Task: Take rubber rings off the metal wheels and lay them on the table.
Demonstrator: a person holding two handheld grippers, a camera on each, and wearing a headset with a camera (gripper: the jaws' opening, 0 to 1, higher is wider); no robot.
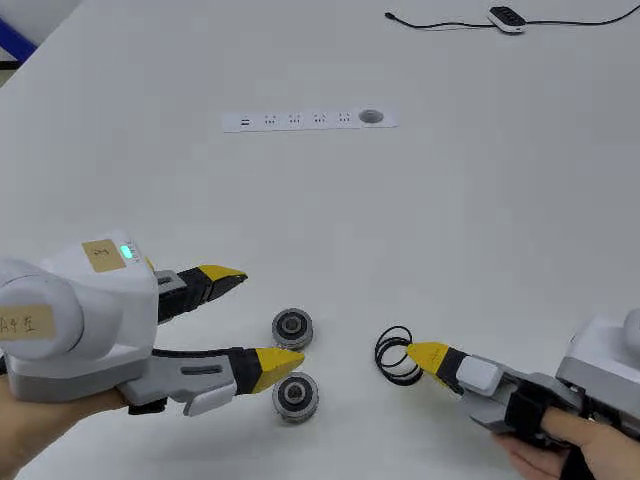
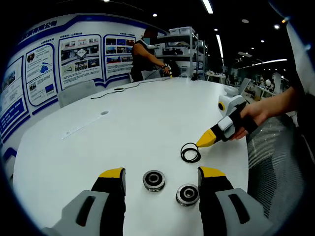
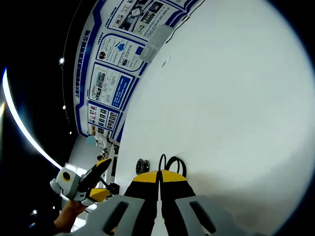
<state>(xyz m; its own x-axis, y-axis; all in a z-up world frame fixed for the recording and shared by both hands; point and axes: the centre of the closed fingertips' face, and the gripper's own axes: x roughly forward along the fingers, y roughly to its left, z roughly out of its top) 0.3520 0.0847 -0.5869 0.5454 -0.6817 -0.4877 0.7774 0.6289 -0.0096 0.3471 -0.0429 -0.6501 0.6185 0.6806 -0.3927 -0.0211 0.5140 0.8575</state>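
Two small metal wheels lie on the white table (image 1: 420, 220), one (image 1: 292, 326) just beyond the other (image 1: 296, 396). My left gripper (image 1: 250, 318) is open at their left; in the left gripper view both wheels (image 2: 154, 180) (image 2: 188, 193) sit between its yellow fingertips (image 2: 162, 173). A small pile of black rubber rings (image 1: 393, 357) (image 2: 190, 152) lies right of the wheels. My right gripper (image 1: 428, 355) (image 3: 159, 176) is shut with its tips at the pile's edge, and a ring loop (image 3: 170, 162) runs into the seam of its jaws.
A white power strip (image 1: 310, 120) is set flat in the table farther back. A black device with a cable (image 1: 507, 18) lies at the far right. The table's near edge (image 2: 256, 162) runs close behind the right gripper (image 2: 206, 140).
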